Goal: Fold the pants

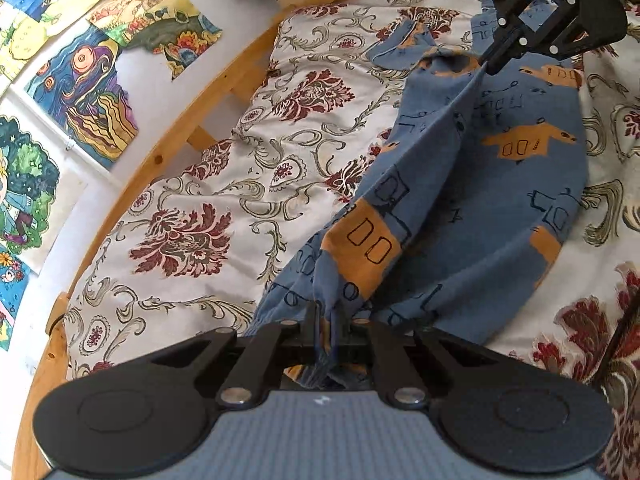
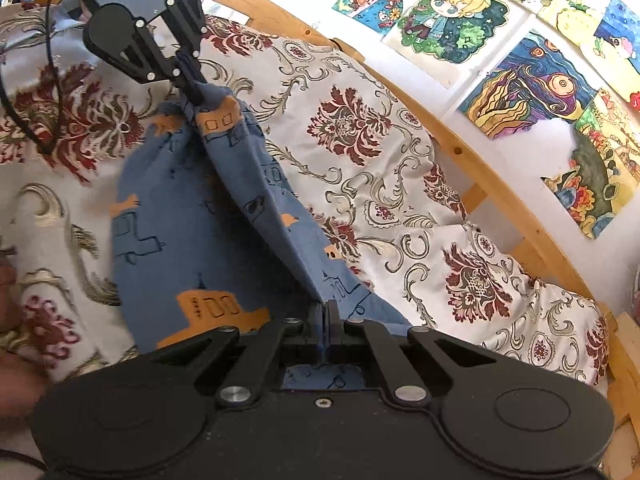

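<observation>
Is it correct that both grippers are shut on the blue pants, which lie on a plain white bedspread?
Not quite. The bedspread is not plain: both wrist views show a dark red and grey floral pattern on white. The rest holds: the left gripper and the right gripper each have their jaws closed on the blue pants.

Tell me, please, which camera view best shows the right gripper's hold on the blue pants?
The left wrist view: the right gripper appears whole from outside, shut on a bunched end of the pants. The right wrist view shows only its own fingertips closed on a fabric fold.
</observation>
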`<action>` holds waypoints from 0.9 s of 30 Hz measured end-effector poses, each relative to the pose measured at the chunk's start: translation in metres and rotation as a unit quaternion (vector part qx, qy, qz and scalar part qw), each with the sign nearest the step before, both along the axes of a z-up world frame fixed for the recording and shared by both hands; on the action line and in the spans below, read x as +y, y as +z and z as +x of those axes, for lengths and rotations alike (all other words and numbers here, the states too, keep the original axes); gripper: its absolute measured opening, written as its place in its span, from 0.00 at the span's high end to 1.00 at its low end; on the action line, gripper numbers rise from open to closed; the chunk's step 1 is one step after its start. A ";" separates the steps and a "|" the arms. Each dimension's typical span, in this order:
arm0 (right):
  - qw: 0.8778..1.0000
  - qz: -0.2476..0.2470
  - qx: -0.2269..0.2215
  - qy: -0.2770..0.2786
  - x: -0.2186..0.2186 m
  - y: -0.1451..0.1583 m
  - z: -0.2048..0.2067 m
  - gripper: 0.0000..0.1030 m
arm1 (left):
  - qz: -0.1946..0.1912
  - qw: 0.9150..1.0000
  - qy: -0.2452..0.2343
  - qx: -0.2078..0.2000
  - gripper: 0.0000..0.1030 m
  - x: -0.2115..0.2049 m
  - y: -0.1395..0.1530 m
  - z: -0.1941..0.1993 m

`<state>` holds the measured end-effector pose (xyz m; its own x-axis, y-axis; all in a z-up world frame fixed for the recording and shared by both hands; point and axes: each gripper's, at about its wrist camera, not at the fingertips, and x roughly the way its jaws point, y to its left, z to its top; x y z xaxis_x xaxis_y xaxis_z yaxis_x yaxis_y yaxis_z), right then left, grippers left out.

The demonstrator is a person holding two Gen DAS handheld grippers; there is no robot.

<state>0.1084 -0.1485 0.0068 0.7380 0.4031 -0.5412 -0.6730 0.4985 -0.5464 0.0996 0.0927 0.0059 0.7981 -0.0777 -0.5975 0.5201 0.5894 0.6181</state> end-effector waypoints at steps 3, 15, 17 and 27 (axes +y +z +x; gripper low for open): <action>1.000 -0.010 0.014 -0.001 -0.002 0.002 -0.010 1.00 | 0.037 0.999 -0.031 -0.008 0.94 -0.003 -0.008 -0.008; 0.995 -0.029 0.099 0.005 0.008 -0.019 -0.033 1.00 | 0.130 0.983 -0.113 0.064 0.92 0.001 -0.033 -0.020; 0.993 -0.027 0.111 0.001 0.008 -0.021 -0.032 0.97 | 0.157 0.976 -0.134 0.071 0.84 0.000 -0.041 -0.025; 0.984 0.071 0.149 -0.060 -0.025 0.013 -0.022 0.43 | 0.034 0.986 -0.071 0.144 0.48 0.002 0.007 -0.024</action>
<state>0.0864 -0.1731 0.0201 0.6027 0.4094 -0.6849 -0.7238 0.6419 -0.2532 0.0755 0.0942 0.0125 0.5782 -0.1279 -0.8058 0.7541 0.4608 0.4680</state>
